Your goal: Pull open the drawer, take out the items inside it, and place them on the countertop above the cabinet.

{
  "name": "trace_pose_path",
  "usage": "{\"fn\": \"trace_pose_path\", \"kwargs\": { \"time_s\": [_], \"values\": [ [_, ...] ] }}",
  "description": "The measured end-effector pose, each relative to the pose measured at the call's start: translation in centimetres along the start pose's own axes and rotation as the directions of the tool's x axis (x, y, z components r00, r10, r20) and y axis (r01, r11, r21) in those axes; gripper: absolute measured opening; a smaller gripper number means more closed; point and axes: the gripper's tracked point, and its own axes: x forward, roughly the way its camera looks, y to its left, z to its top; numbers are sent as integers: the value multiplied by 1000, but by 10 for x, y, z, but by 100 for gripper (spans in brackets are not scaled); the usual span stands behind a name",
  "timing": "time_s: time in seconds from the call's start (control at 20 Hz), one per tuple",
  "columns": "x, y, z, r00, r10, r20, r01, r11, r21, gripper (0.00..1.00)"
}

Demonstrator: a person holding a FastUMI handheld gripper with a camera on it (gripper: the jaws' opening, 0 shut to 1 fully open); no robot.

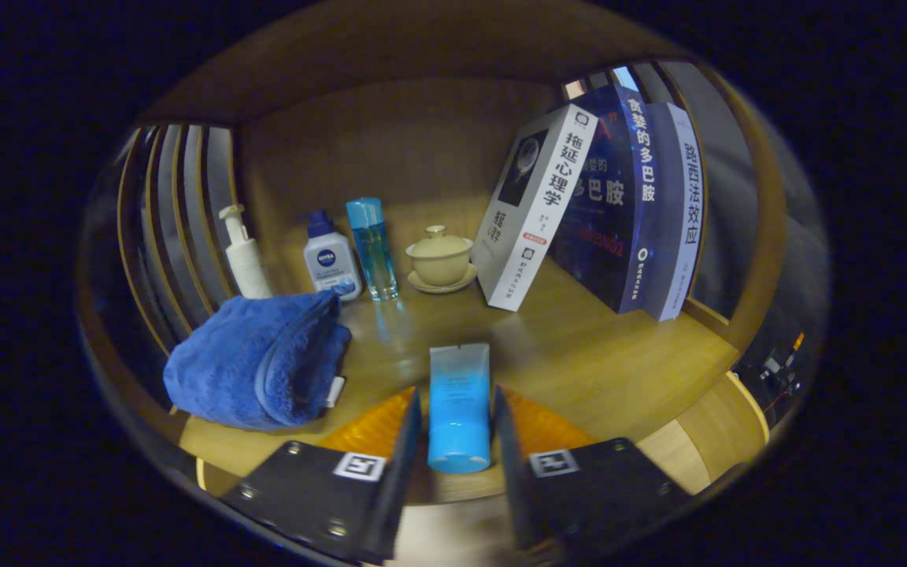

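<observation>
Blue tube (459, 405) between tongs (457, 429)

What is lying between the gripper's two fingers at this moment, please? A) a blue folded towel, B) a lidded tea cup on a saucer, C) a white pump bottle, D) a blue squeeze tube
D: the blue squeeze tube lies between the fingers of the gripper above the wooden countertop, while the folded towel, the lidded cup and the pump bottle sit farther off. Whether both fingers press on the tube cannot be told.
</observation>
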Motion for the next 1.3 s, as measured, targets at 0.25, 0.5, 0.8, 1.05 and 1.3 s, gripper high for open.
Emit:
{"fn": "trace_pose_path", "kwargs": {
  "time_s": [0.25, 0.5, 0.8, 1.05, 1.3],
  "values": [
    [-42, 9, -6, 1000, 31, 5, -30, 998, -48, 100],
    [-106, 10, -24, 997, 75, 8, -74, 994, -83, 100],
    [-186, -5, -27, 993, 90, 72, -83, 992, -99, 100],
    [-257, -19, -45, 985, 102, 141, -77, 982, -173, 100],
    [-312, -46, -75, 964, 30, 262, -11, 997, -76, 100]
  ]
}}
